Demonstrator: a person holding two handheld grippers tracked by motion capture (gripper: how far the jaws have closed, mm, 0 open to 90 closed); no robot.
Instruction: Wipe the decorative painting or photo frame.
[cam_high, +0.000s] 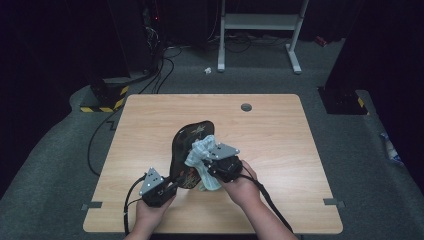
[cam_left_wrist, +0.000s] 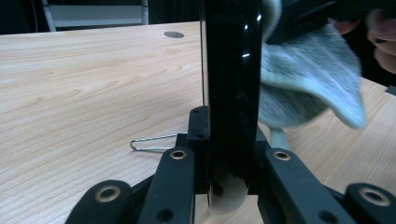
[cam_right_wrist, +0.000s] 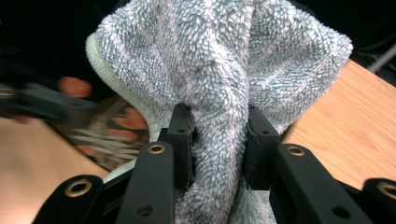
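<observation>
So on the near left of the table (cam_high: 150, 120) we've got the left hand-held gripper (cam_high: 172, 187) clamped on the near edge of a glossy black tray (cam_high: 190, 145), holding it up on its edge, roughly mid-table and a bit toward us. In the left gripper view the tray's thin rim (cam_left_wrist: 232, 84) sits squeezed between both jaws, with a small wire clip (cam_left_wrist: 152, 141) lying on the wood just left of it. Right beside it, the right hand-held gripper (cam_high: 210, 162) has its jaws pinched on a bunched pale blue-grey cloth (cam_right_wrist: 219, 70), which we see pressed against the tray's right face.
</observation>
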